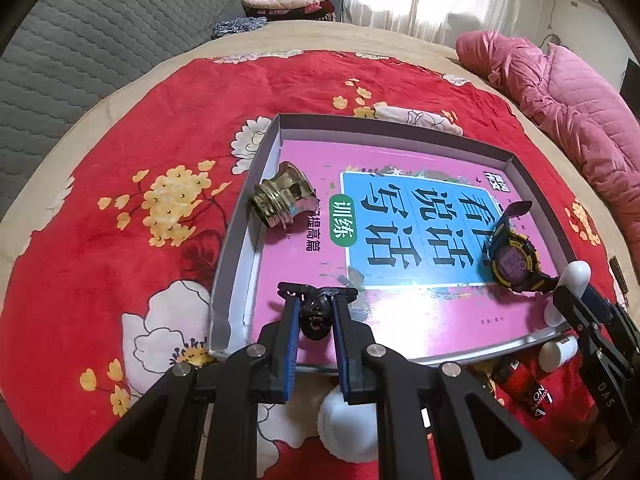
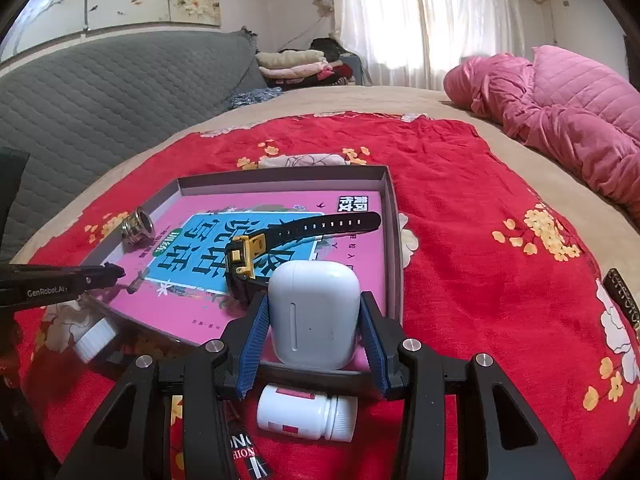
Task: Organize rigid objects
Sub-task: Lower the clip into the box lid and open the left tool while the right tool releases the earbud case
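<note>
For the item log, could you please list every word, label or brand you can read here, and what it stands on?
"GenRobot.AI": side of the left gripper.
"DAS": arm of the right gripper.
"看 说话 写话", upside down: blue panel of the pink book.
"训练": the book's green oval.
"ON FASHION", partly hidden: red and black item.
White bottle label: unreadable.

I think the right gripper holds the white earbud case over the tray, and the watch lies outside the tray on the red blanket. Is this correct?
Not quite: the watch lies inside the tray, on the pink book, as the right wrist view shows. The right gripper does hold the white earbud case over the tray.
</note>
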The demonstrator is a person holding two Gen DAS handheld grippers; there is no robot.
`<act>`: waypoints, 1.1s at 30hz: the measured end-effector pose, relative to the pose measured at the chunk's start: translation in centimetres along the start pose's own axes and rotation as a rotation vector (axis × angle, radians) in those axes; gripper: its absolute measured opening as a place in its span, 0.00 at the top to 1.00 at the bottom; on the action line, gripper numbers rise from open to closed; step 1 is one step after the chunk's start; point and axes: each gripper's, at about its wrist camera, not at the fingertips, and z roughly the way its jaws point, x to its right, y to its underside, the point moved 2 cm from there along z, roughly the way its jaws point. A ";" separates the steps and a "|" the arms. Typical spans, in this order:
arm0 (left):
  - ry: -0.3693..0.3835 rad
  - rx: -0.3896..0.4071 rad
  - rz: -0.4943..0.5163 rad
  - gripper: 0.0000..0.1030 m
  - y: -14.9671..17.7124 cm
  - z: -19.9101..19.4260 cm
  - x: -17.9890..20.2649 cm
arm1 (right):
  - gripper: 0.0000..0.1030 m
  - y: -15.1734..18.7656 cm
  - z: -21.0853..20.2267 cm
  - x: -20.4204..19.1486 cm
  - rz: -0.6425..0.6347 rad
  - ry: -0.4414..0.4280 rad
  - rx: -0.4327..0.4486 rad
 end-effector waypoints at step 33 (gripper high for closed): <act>-0.029 -0.007 -0.010 0.84 -0.2 0.5 -0.9 | 0.47 -0.2 0.8 -1.0 -0.075 0.021 -0.027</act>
